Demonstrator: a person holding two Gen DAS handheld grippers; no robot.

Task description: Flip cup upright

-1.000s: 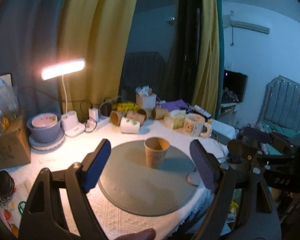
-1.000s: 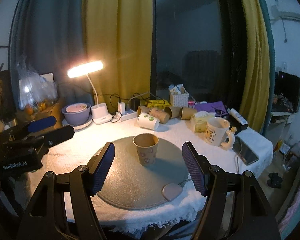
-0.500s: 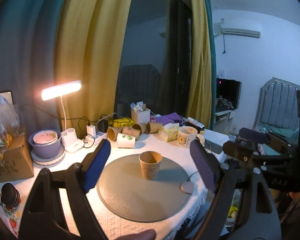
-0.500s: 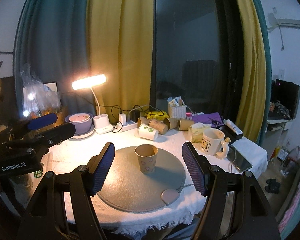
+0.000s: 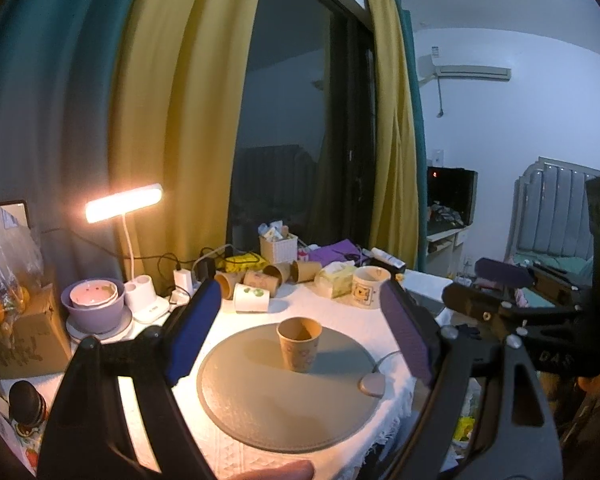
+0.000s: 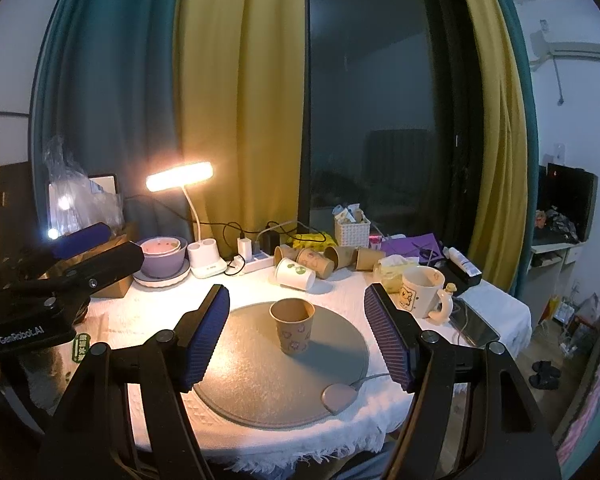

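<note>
A brown paper cup (image 5: 299, 343) stands upright, mouth up, on a round grey mat (image 5: 256, 400) on the white-clothed table; it also shows in the right wrist view (image 6: 292, 331) on the mat (image 6: 244, 384). My left gripper (image 5: 302, 334) is open and empty, held back from the cup and above the table's near edge. My right gripper (image 6: 298, 340) is open and empty, also well short of the cup. Each gripper appears in the other's view, the right one (image 5: 512, 300) and the left one (image 6: 72, 256).
Several paper cups lie on their sides at the back (image 6: 320, 258), with a white cup (image 6: 296, 274) in front. A cartoon mug (image 6: 422, 290), tissue pack (image 6: 392, 272), lit desk lamp (image 6: 180, 176), purple bowl (image 6: 164, 254) and a pink disc on a cable (image 6: 338, 396) surround the mat.
Both grippers have pulled back and risen away from the table, so the cup and mat look smaller and lower. The cup has stayed upright in place.
</note>
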